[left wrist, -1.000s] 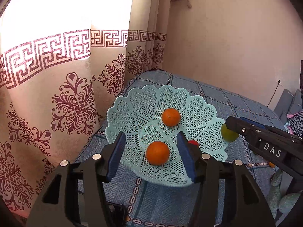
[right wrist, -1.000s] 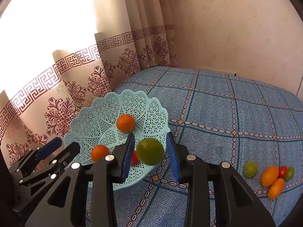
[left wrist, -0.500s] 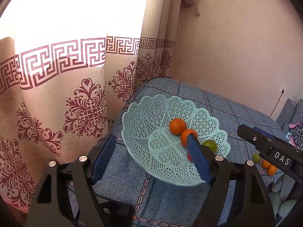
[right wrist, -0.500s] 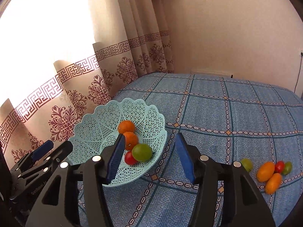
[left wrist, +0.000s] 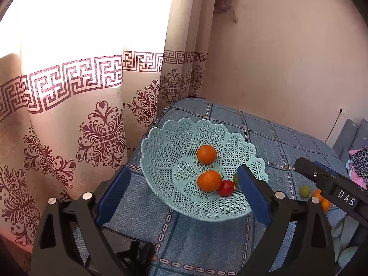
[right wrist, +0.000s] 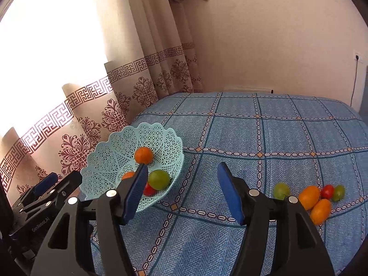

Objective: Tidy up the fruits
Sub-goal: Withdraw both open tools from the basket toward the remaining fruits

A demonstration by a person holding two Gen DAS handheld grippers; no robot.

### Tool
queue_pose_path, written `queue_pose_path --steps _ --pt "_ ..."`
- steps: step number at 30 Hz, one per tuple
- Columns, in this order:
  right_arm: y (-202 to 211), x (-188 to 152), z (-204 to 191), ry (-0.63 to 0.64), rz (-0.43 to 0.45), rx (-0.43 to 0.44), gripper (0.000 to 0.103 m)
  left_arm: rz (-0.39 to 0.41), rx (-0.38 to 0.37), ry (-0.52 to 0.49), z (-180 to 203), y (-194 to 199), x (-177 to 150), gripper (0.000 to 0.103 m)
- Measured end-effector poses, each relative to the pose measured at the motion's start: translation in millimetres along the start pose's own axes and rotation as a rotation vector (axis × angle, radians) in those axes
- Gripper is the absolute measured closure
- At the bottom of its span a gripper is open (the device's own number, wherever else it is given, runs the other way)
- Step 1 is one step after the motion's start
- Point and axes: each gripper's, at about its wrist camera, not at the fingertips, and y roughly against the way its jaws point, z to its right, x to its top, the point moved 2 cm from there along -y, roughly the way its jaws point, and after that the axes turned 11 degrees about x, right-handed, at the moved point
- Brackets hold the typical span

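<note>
four fruits sit in the pale turquoise lattice basket [right wrist: 110, 158]: an orange [right wrist: 143, 155] toward the far wall, a second orange [left wrist: 209, 180] nearer the middle, a red tomato [left wrist: 225, 187] touching that second orange, and a green fruit [right wrist: 158, 179] by the near rim. the basket rests on the blue checked bedspread [right wrist: 264, 133], near the corner beside the patterned curtain [left wrist: 76, 105].

the left gripper [left wrist: 181, 191] hovers over the near side of the basket with its jaws spread wide and nothing between them. the right gripper [right wrist: 181, 191] is also wide open and empty, above bare bedspread just right of the basket; its left finger [right wrist: 136, 188] overlaps the basket in the right wrist view.

well apart to the right, a loose cluster lies on the bedspread: a green tomato [right wrist: 281, 190], two oblong orange tomatoes [right wrist: 309, 197] touching each other, a small red tomato [right wrist: 327, 191] and another small green one [right wrist: 338, 192] beside it.
</note>
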Motion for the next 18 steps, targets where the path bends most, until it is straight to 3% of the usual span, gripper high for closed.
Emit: queue_pose_path --steps 18 --pt "46 -19 63 -0.102 0.047 -0.081 0.04 0.01 -0.06 -0.078 45 11 -5 0.005"
